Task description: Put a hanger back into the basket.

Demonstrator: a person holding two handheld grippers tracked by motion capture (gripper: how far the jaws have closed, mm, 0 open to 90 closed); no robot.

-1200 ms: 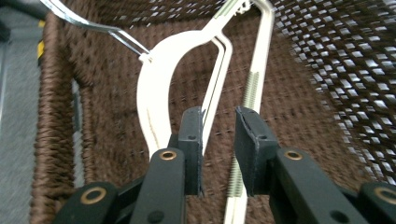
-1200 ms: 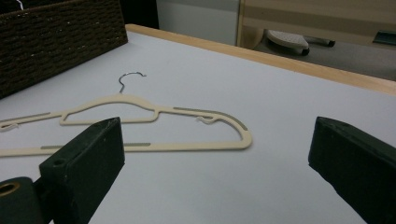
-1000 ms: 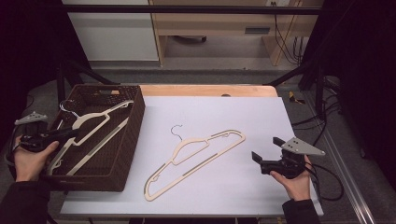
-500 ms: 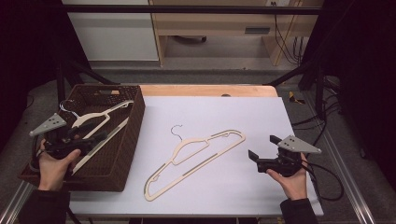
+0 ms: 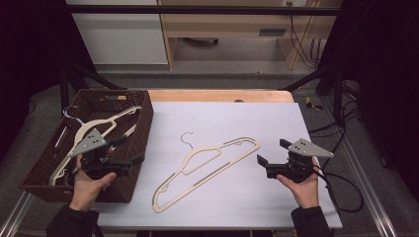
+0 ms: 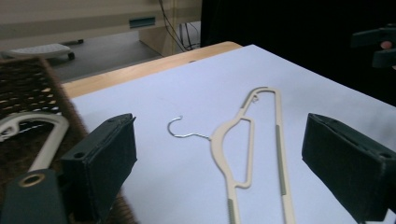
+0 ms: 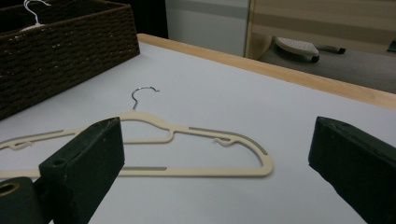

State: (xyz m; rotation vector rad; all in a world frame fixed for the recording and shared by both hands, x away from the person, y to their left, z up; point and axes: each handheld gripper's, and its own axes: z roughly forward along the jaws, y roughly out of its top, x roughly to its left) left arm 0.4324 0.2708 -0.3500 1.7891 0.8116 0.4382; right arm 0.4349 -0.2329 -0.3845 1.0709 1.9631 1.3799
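Observation:
A cream hanger (image 5: pixel 207 165) with a wire hook (image 5: pixel 187 137) lies flat and slantwise on the white table top (image 5: pixel 232 118). A second cream hanger (image 5: pixel 94 129) rests in the brown wicker basket (image 5: pixel 144 118) at the left. My left gripper (image 5: pixel 131 149) hovers open over the basket's right side with nothing in it, its jaws toward the table hanger (image 6: pixel 279 140). My right gripper (image 5: pixel 272 151) is open too, held just right of the hanger's far end. In the right gripper view the hanger (image 7: pixel 196 171) lies ahead between the wide-apart jaws.
The basket (image 7: pixel 60 42) stands along the table's left edge, with its hanger (image 6: pixel 46 140) inside. A wooden strip (image 5: pixel 222 95) borders the table's far side. Cables (image 5: pixel 341 192) trail off the right edge. Furniture and a dark frame stand beyond.
My left gripper has swung right, from outside the basket's left side to over its right side, and now points at the table. The right gripper has barely shifted.

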